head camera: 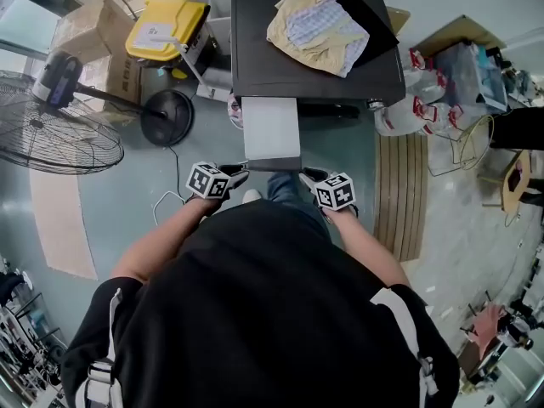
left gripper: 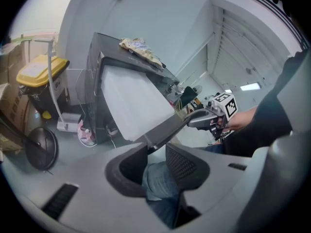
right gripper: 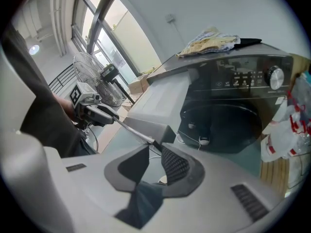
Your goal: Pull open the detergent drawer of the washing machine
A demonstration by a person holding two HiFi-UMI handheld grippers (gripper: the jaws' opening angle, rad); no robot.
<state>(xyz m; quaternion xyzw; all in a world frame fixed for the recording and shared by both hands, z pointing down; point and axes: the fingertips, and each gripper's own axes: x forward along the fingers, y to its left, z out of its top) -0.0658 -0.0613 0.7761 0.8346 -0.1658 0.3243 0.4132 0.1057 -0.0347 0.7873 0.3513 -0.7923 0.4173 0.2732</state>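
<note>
I have the detergent drawer [head camera: 272,126] by its dark front panel [head camera: 274,165], one end in each of my two grips. My left gripper [left gripper: 154,148] pinches the panel's left corner right at the fingertips. The fingers stand fairly wide behind it, and my jeans [left gripper: 155,178] show through the gap. My right gripper [right gripper: 154,147] nips the opposite corner the same way, its fingers set narrower. The drawer is well out of the washing machine [head camera: 263,41], its pale tray reaching from the machine's front towards my legs. A heap of clothes [head camera: 327,19] lies on the machine's top, and a floor fan [head camera: 51,134] stands off to my left.
</note>
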